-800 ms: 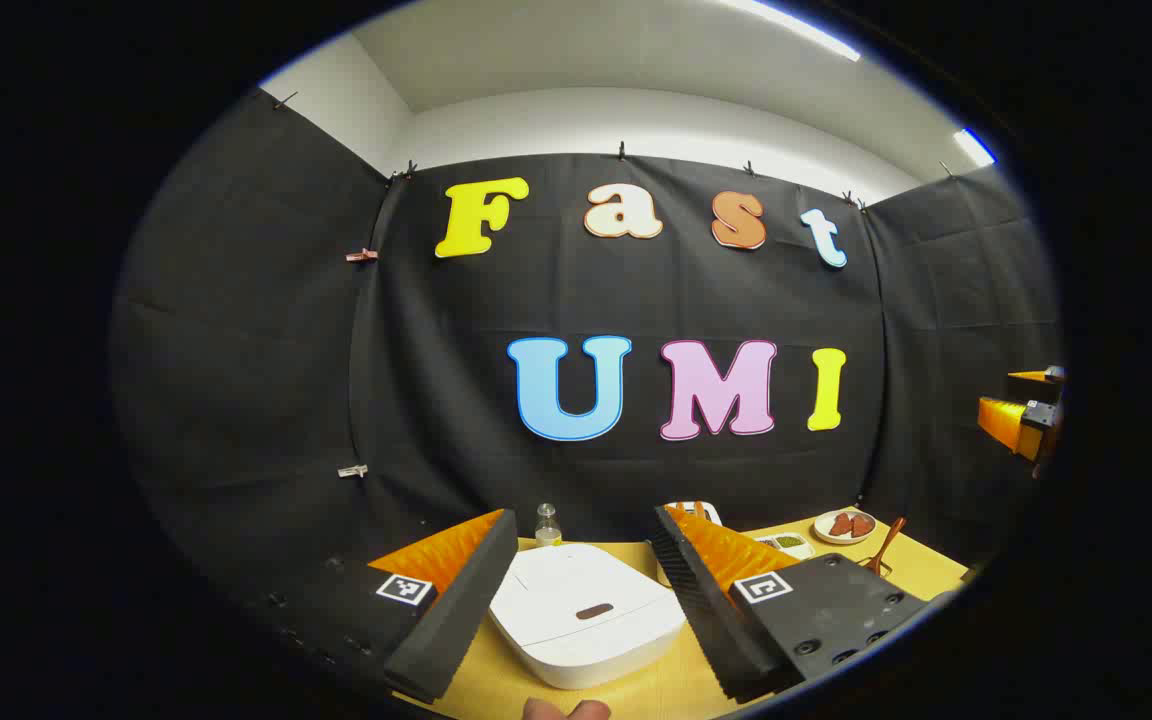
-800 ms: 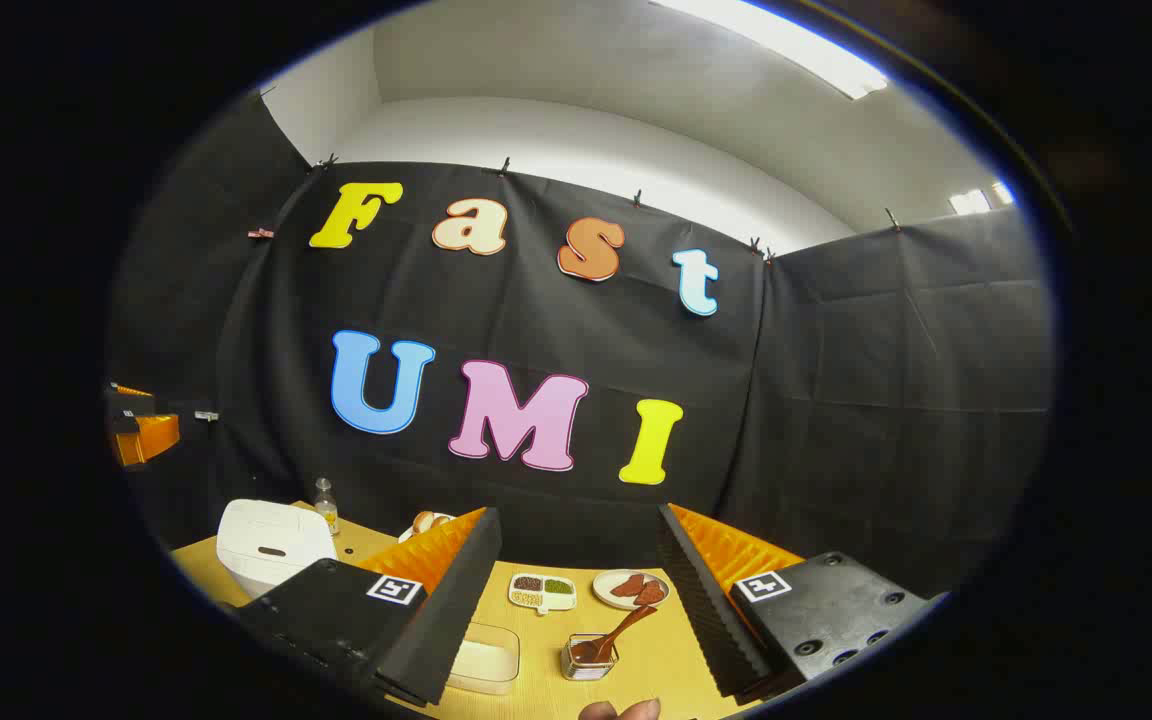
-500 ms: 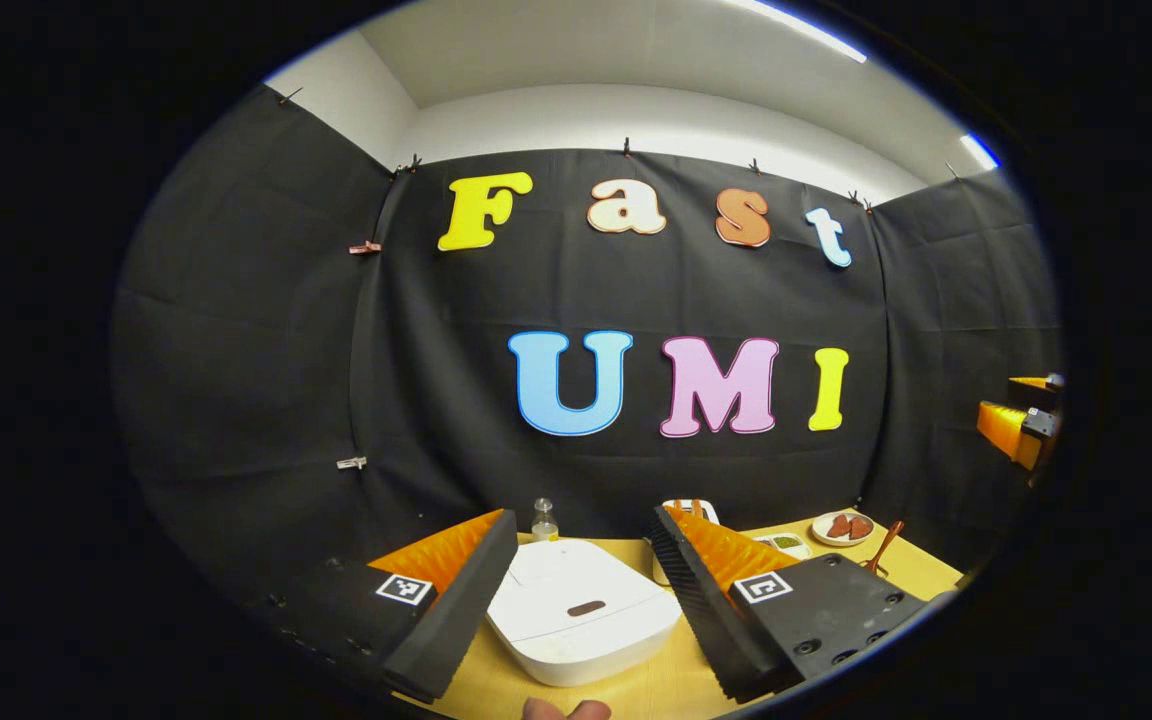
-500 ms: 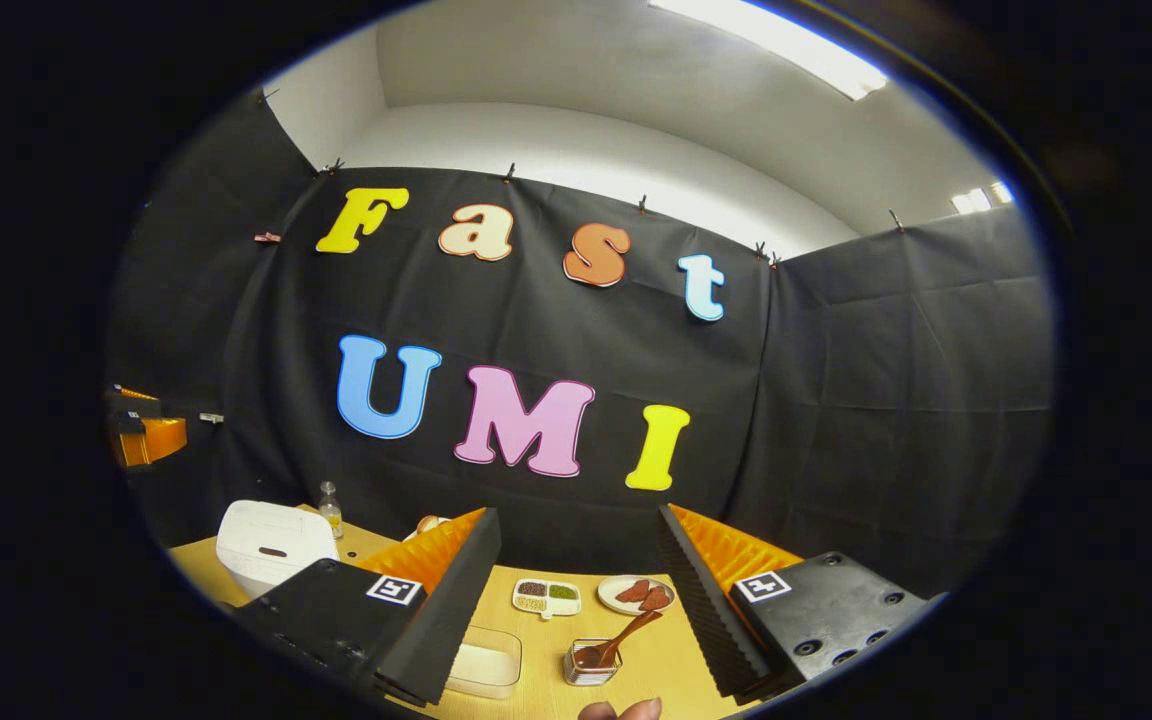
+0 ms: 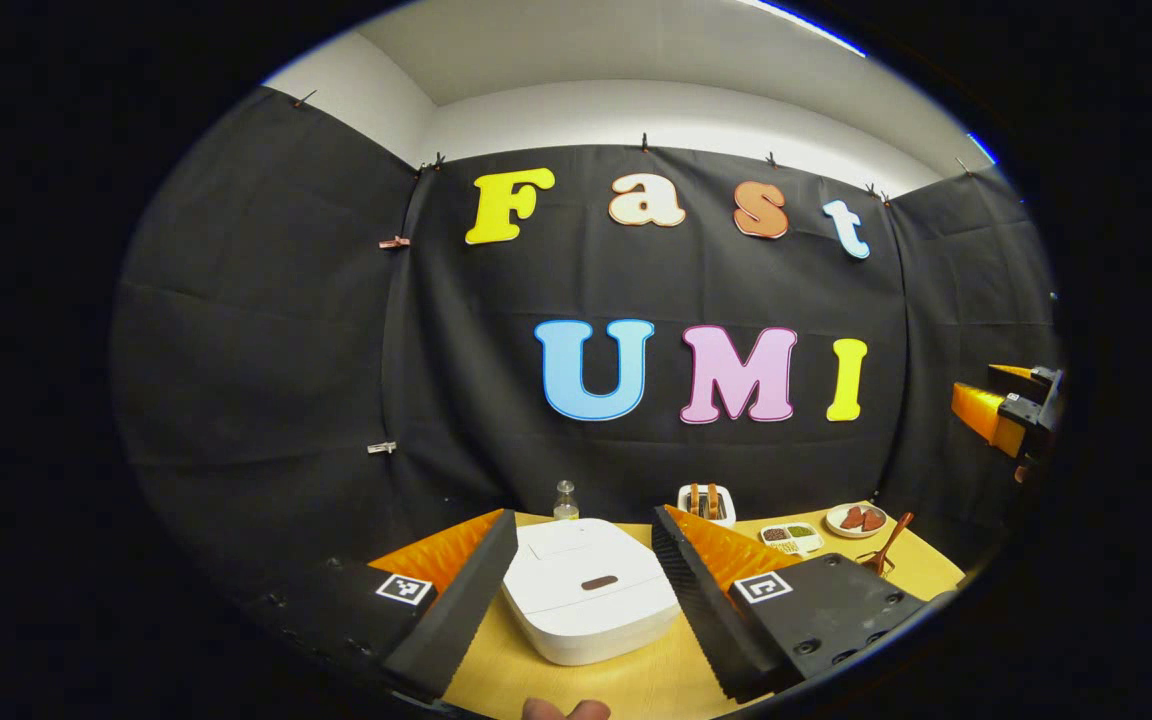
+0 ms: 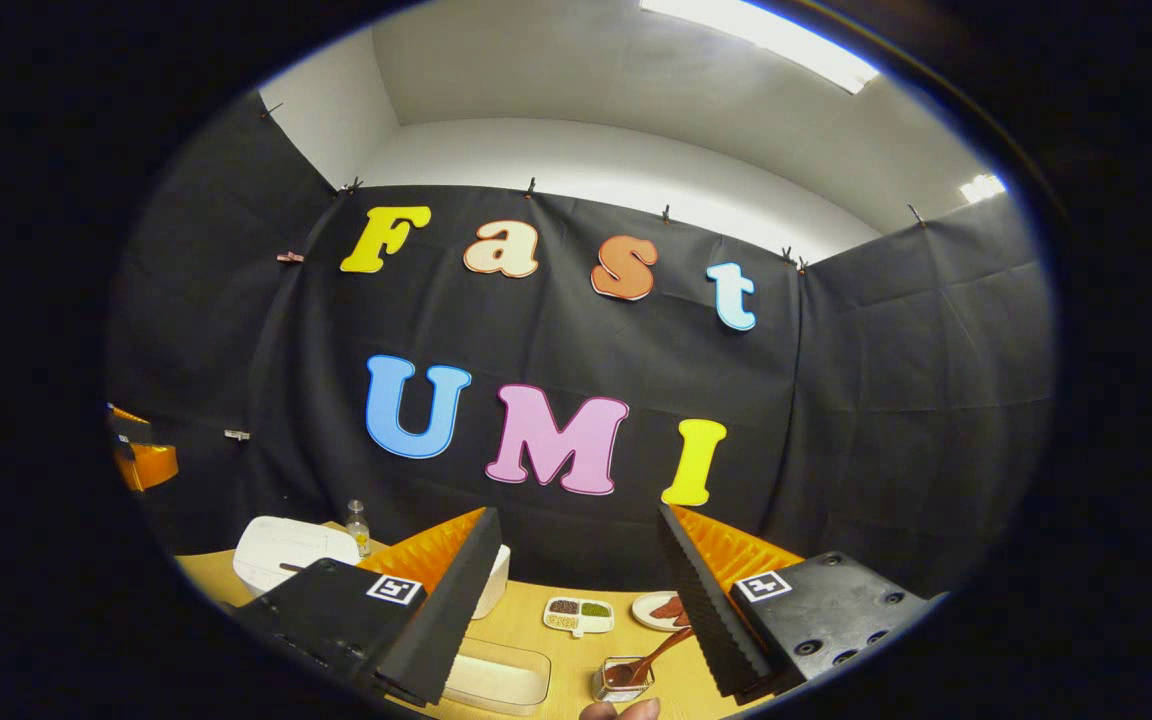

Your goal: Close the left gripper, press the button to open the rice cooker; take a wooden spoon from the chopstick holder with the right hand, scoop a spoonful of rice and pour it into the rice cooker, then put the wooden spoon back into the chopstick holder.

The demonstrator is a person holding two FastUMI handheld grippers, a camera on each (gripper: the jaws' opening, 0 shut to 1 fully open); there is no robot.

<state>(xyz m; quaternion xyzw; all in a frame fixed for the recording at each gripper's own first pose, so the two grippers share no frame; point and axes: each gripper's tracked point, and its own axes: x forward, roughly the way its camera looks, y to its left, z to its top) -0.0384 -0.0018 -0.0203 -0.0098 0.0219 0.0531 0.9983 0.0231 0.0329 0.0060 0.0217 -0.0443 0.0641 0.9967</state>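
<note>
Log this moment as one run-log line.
phase: approach | left gripper: open, above rice cooker | lid: shut | right gripper: open | wooden spoon: in holder

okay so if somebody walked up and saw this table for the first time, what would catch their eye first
Probably the white rice cooker, lid shut, sitting on the yellow table straight ahead of the open left gripper. Next, in the right gripper view, the wooden spoon leaning out of its small holder ahead of the open right gripper, with a clear container beside it.
</note>
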